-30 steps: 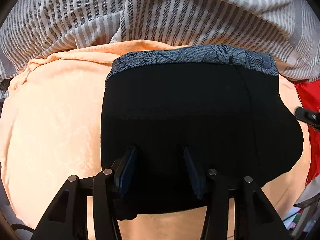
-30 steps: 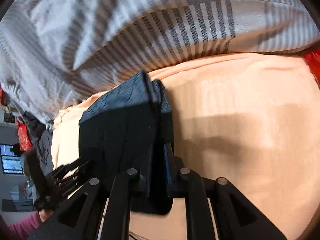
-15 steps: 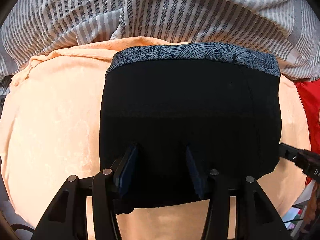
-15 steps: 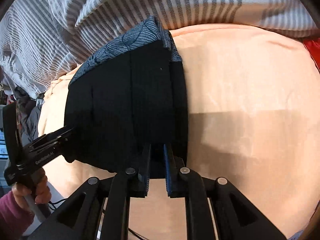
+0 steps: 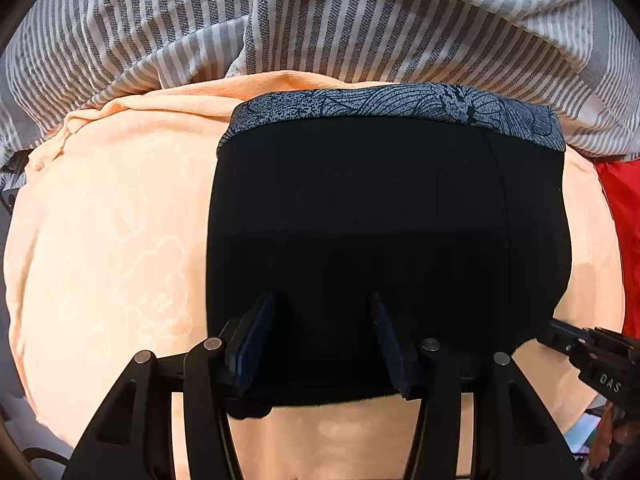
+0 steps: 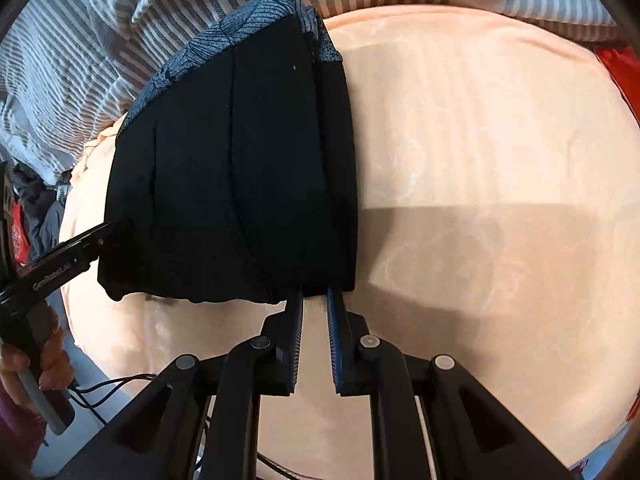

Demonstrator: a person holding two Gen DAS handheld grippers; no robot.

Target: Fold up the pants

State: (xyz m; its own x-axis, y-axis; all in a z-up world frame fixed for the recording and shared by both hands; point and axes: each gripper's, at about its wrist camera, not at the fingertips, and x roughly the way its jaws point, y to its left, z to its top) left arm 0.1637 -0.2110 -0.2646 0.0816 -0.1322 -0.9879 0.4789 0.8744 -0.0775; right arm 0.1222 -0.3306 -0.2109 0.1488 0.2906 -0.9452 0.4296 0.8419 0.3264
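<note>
Black pants [image 5: 384, 220] with a blue patterned waistband [image 5: 400, 106] lie folded into a compact rectangle on a peach blanket [image 5: 112, 240]. My left gripper [image 5: 324, 304] is open, its fingers resting over the near edge of the pants. In the right wrist view the pants [image 6: 236, 176] lie at centre left. My right gripper [image 6: 314, 294] is open a little and empty, its tips just at the near right corner of the fold. The left gripper [image 6: 86, 246] touches the left side there.
A grey and white striped duvet [image 5: 320, 24] is bunched behind the pants. A red cloth [image 5: 624, 208] lies at the right edge. The peach blanket [image 6: 480, 200] stretches to the right. Cables [image 6: 104, 392] hang below the bed edge at the left.
My right gripper has let go of the pants' edge and pulled back toward me, its fingers parted slightly. The pants have settled flat. My left gripper has stayed open over the near edge.
</note>
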